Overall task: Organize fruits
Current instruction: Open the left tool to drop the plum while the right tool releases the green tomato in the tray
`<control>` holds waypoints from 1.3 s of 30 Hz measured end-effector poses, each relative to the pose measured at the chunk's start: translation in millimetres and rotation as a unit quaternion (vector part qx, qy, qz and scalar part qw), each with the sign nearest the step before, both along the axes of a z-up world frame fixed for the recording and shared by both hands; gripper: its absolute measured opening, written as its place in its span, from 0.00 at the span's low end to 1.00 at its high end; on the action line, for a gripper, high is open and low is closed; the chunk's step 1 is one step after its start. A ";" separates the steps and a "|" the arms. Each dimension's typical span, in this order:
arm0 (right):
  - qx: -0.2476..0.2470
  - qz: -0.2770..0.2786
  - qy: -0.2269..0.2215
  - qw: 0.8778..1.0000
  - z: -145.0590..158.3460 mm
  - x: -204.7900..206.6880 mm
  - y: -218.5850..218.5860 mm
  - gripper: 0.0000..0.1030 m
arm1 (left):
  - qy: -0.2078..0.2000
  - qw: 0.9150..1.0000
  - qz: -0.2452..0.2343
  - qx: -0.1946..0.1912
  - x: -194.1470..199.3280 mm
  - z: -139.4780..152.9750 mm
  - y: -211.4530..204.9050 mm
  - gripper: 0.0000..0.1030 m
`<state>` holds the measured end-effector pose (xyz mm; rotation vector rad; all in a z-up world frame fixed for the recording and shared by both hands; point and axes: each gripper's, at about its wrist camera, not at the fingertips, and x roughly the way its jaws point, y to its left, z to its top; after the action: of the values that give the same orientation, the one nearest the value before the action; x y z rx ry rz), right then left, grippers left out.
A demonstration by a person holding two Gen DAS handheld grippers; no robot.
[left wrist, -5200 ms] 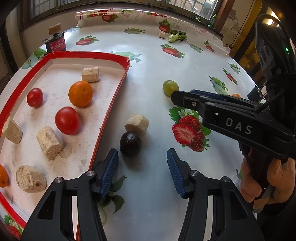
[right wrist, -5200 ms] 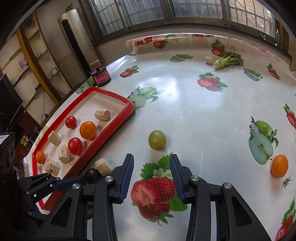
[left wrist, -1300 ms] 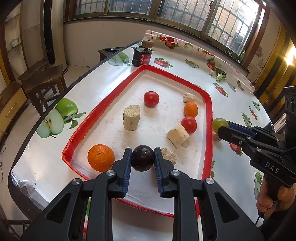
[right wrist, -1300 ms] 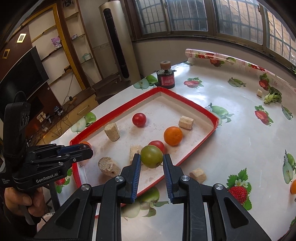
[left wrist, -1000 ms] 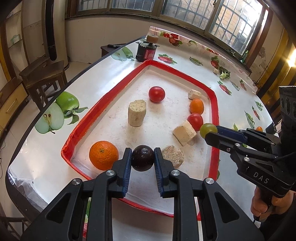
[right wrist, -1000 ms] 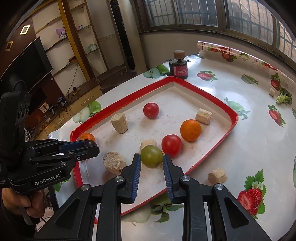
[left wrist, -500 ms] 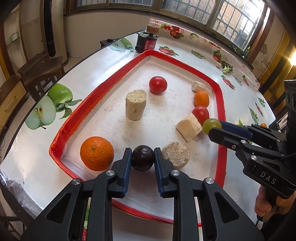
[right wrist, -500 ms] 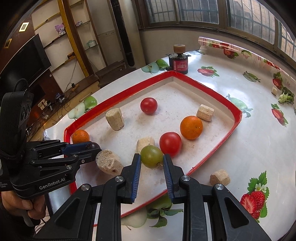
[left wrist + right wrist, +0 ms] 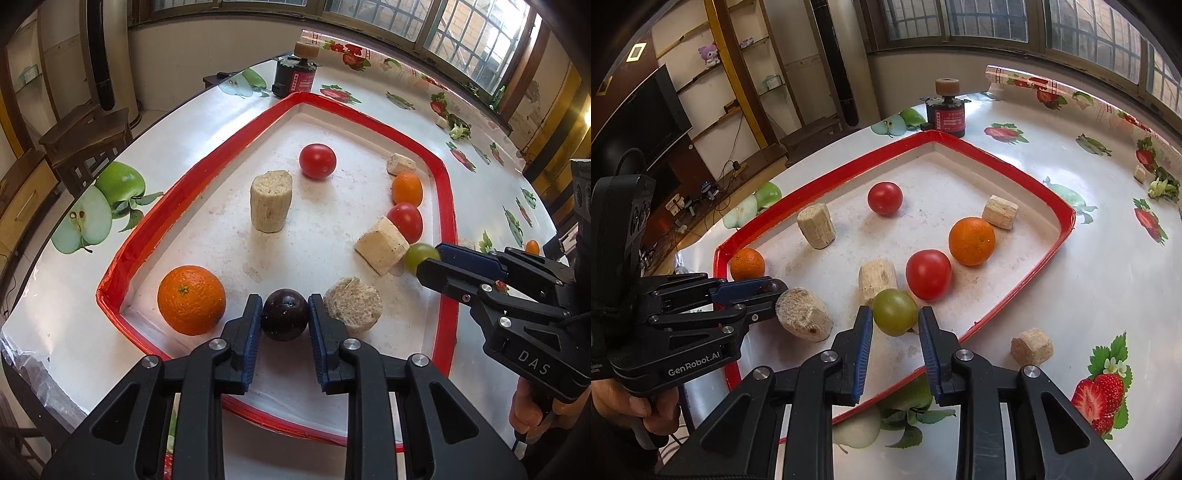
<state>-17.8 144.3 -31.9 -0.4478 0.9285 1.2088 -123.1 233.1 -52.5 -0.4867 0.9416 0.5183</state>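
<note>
A dark plum (image 9: 284, 321) sits between the blue pads of my left gripper (image 9: 284, 298), low over the near corner of the red-rimmed tray (image 9: 448, 199). It lies between a big orange (image 9: 191, 301) and a beige chunk (image 9: 352, 308). The jaws are opening, but the pads still touch the plum. My right gripper (image 9: 895, 310) holds a green fruit (image 9: 894, 314) just above the tray floor, beside a tomato (image 9: 928, 274). Its jaws are opening too, with the pads still against the fruit. Each gripper shows in the other's view: the left gripper (image 9: 768, 291) and the right gripper (image 9: 432, 258).
The tray also holds a second orange (image 9: 971, 240), another tomato (image 9: 885, 197) and several beige chunks (image 9: 816, 226). Behind the tray stands a black-and-red can (image 9: 947, 116). One chunk (image 9: 1031, 347) and a small orange (image 9: 532, 246) lie on the tablecloth outside. A hand grips each handle.
Five seconds ago both fruits lay on the table outside the tray between open jaws. Over the last second both grippers have sunk slightly toward the tray floor, and the pads have eased apart a little.
</note>
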 end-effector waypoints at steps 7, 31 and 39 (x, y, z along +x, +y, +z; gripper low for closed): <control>0.013 0.001 -0.006 1.000 9.6 -1.8 -6.9 0.38 | -0.003 1.000 0.009 0.016 -5.5 8.9 -2.4 0.44; 0.035 -0.111 -0.008 0.993 26.6 49.9 -111.1 0.39 | -0.032 0.998 -0.045 0.021 16.1 38.6 -47.9 0.44; 0.038 -0.150 -0.013 0.988 30.9 64.8 -150.6 0.39 | -0.044 0.995 -0.088 0.022 37.5 49.7 -81.5 0.44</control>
<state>47.0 -6.3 -1.0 -0.2506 0.8884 0.9588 -85.6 151.6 -2.9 -0.3806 0.8767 0.3538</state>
